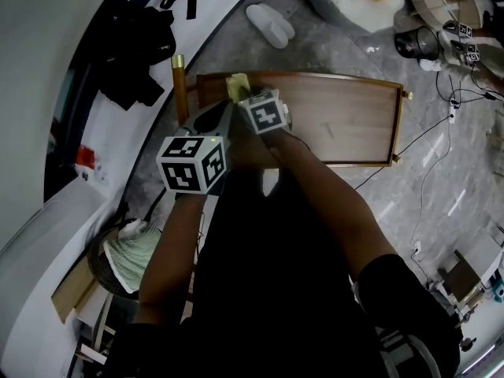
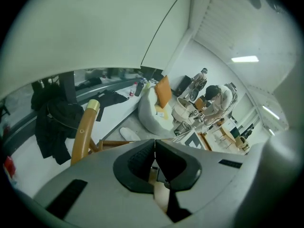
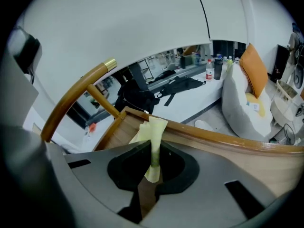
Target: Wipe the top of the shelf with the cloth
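My right claw (image 3: 153, 151) pinches the pale yellow cloth (image 3: 152, 127). The cloth stands up from the claw's tips over the left end of the wooden shelf (image 1: 339, 116), in the upper centre of the head view. My left claw (image 2: 154, 148) is pressed together on nothing, just left of it.

Head view, steeply downward. Wooden shelf top (image 1: 339, 116) w/ raised rim, standing on grey marble floor (image 1: 331, 46). Right gripper (image 1: 240, 94) reaches the shelf's far-left corner, w/ yellow cloth (image 1: 236, 83) at its tip. Left gripper (image 1: 214, 120) lies just beside it, nearer the camera, at the shelf's left edge. Both forearms run down-frame. Wooden post w/ brass cap (image 1: 180, 89) stands just left of shelf. Bkgd: white slipper (image 1: 270, 24), black bag (image 1: 138, 50). Lower left: dark basket (image 1: 96, 268) holding striped fabric (image 1: 130, 254).
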Tool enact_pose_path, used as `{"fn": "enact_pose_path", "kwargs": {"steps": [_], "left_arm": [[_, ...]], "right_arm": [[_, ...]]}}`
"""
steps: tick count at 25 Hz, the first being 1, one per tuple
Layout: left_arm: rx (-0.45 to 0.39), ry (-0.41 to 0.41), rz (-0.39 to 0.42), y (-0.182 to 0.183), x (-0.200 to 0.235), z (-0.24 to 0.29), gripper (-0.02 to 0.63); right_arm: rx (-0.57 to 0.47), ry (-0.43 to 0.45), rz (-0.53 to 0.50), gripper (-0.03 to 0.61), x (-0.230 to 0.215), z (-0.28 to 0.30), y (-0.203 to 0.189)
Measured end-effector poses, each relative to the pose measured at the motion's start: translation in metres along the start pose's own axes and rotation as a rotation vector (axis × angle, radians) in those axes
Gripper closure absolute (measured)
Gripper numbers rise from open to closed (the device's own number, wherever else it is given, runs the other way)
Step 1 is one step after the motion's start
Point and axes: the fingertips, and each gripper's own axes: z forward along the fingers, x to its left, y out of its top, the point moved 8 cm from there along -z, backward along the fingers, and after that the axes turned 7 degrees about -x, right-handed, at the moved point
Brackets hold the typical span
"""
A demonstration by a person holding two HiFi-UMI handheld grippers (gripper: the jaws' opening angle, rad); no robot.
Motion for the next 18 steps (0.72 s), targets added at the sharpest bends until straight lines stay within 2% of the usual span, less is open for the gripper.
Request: {"fn": "enact_pose_path", "kwargs": {"steps": [5,18], "left_arm": [[0.023,0.02,0.01,-0.012,-0.027,0.022,0.601],[0.062,-0.002,0.008,-0.032,-0.093,0.066,0.601]], "right_arm": [[-0.002,-0.009,0.005,0.535,-0.03,-0.02,-0.008],[0.026,-0.049,0.002,0.535,-0.105,-0.066,-0.03]]}}
